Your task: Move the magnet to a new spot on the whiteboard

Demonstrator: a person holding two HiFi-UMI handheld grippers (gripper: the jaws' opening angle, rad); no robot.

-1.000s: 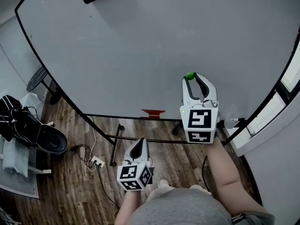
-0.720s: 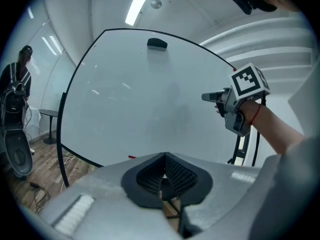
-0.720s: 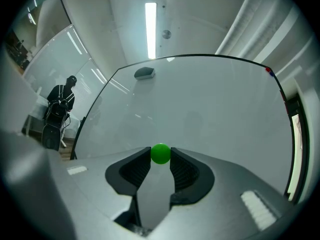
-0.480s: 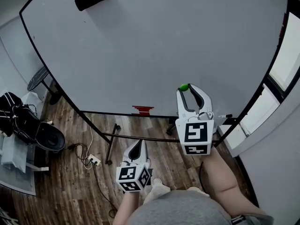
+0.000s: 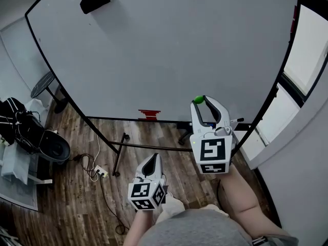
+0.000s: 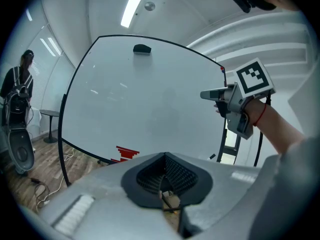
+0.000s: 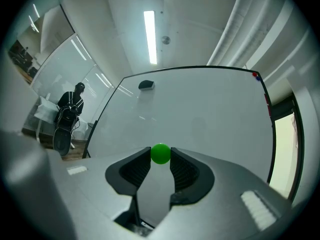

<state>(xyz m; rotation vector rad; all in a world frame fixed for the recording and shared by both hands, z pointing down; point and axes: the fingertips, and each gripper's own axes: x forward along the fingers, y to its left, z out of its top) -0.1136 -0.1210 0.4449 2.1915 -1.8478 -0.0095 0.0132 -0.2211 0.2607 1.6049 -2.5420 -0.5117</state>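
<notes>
Between the jaw tips of the right gripper (image 7: 161, 157) we see the green ball magnet (image 7: 160, 153) pinched, a pad pressing on each side and the jaws partly apart around it. In the head view the magnet (image 5: 198, 100) shows against the lower right part of the whiteboard (image 5: 154, 50); we cannot tell whether it touches the surface. The left gripper (image 6: 165, 160) has its jaws closed together with nothing between them, and it sits lower and nearer the body (image 5: 153, 158). Outward from there, a black eraser (image 5: 95, 1) sits near the board's upper left corner, and a red striped mark (image 5: 149, 114) lies at its bottom edge. Below the board's frame we see wood flooring (image 5: 77, 209) with a power strip (image 5: 101, 173) and its cables.
</notes>
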